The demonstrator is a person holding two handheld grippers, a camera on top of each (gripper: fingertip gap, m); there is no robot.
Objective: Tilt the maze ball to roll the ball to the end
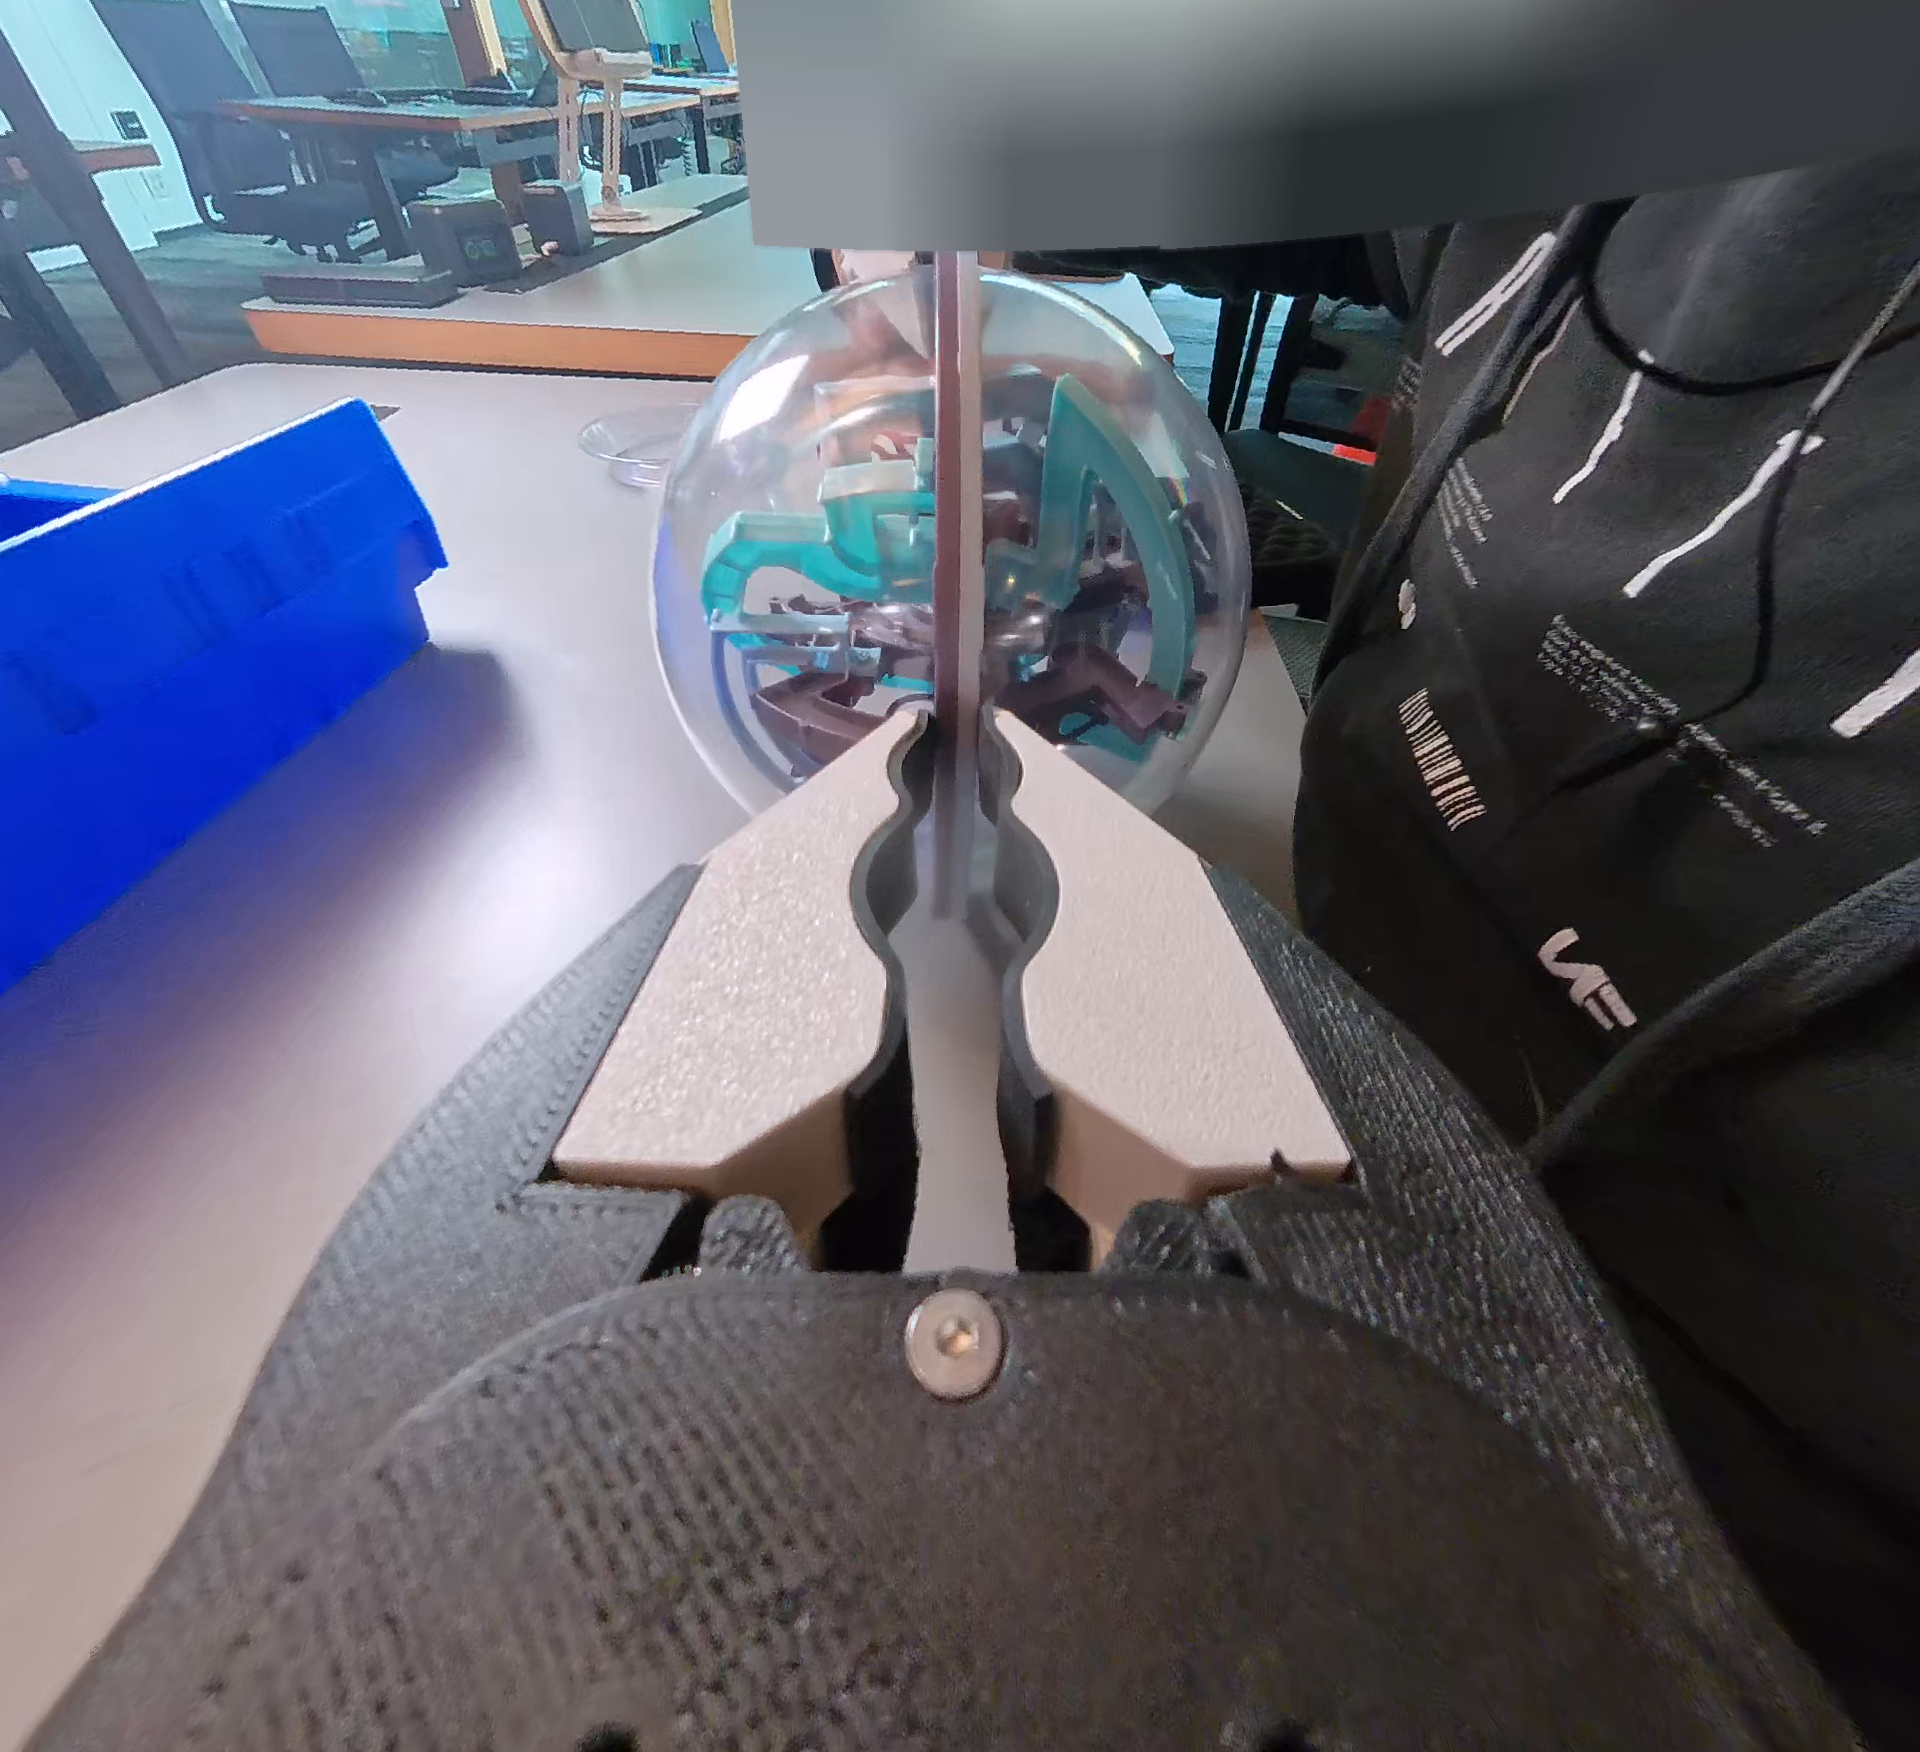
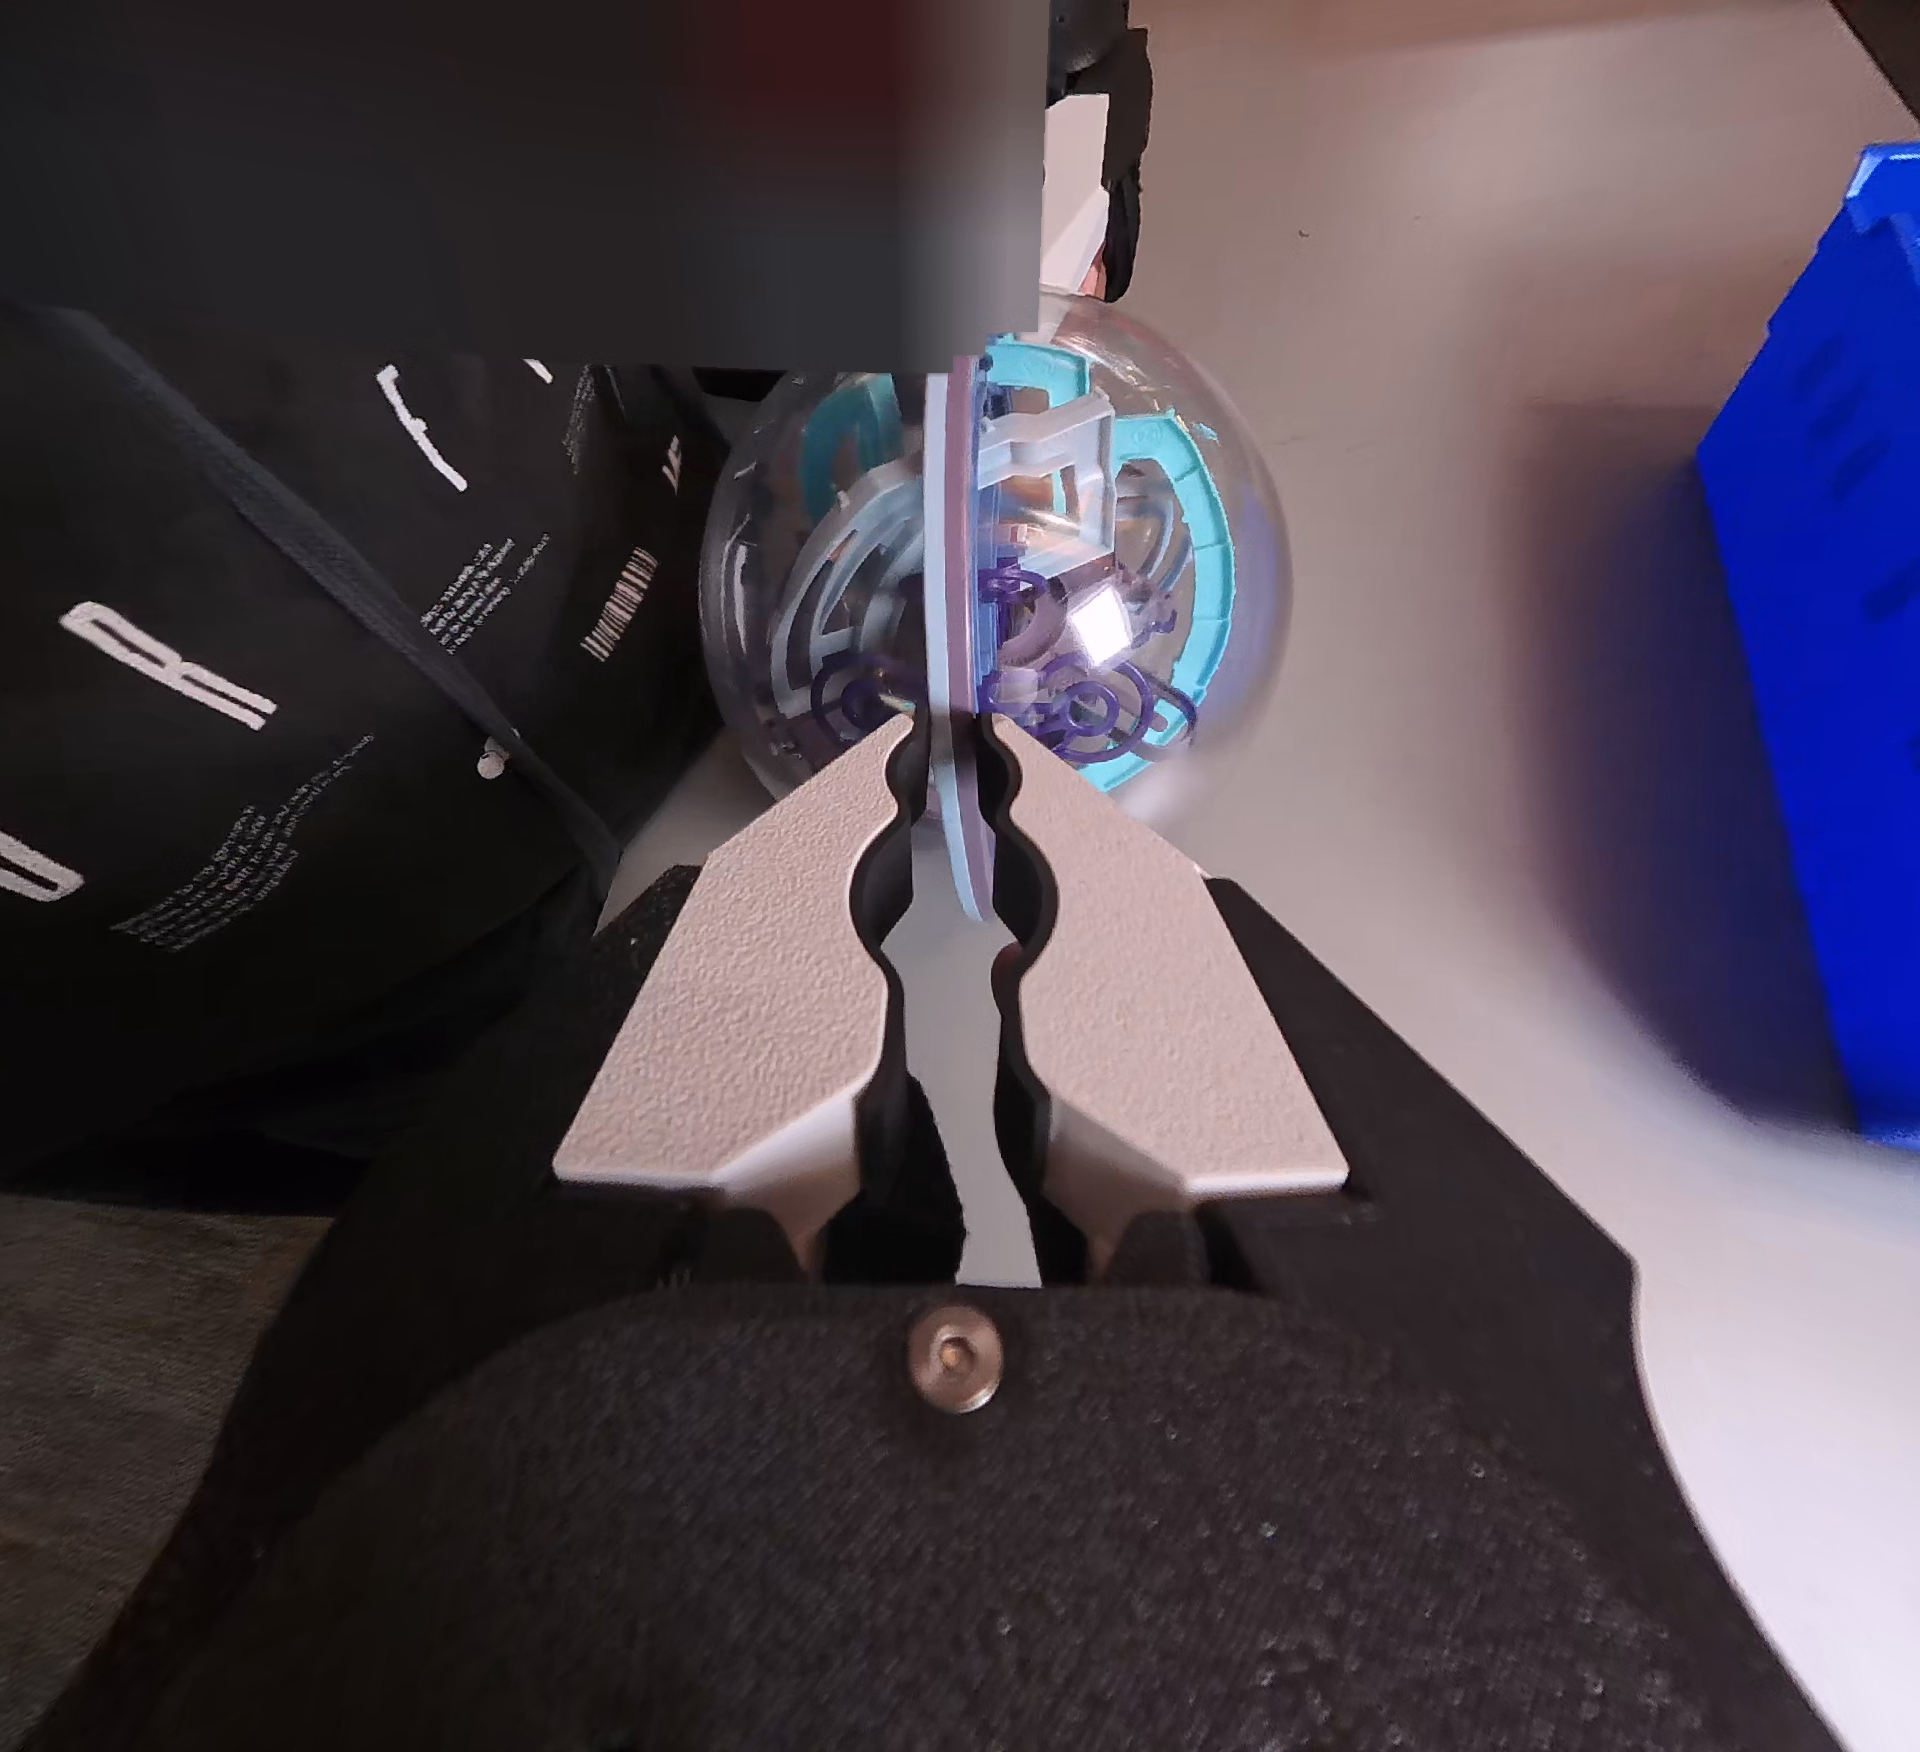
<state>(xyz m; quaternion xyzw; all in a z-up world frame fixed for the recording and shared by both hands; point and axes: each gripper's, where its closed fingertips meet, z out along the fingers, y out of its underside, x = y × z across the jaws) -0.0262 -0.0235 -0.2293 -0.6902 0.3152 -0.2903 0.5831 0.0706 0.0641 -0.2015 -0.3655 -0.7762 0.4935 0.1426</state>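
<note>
The maze ball point(image 1: 951, 539), a clear sphere packed with teal and dark tracks, hung just above the pale table point(image 1: 312, 871) close in front of the person's black printed top point(image 1: 1610, 663), with a blue bin point(image 1: 197, 622) off to its far left. Both tools had it by the flat purple rim point(image 1: 954, 497) that circled the sphere: the left gripper point(image 1: 954, 726) had its fingers pressed together on one side of that rim, and the right gripper point(image 2: 951, 731) was clamped on the opposite side. I could not pick out the little ball among the tracks. To my eye the tilting would go best with both wrists turning together, slowly, about the line between the two grips, since a thin rim could twist loose if one hand led.
</note>
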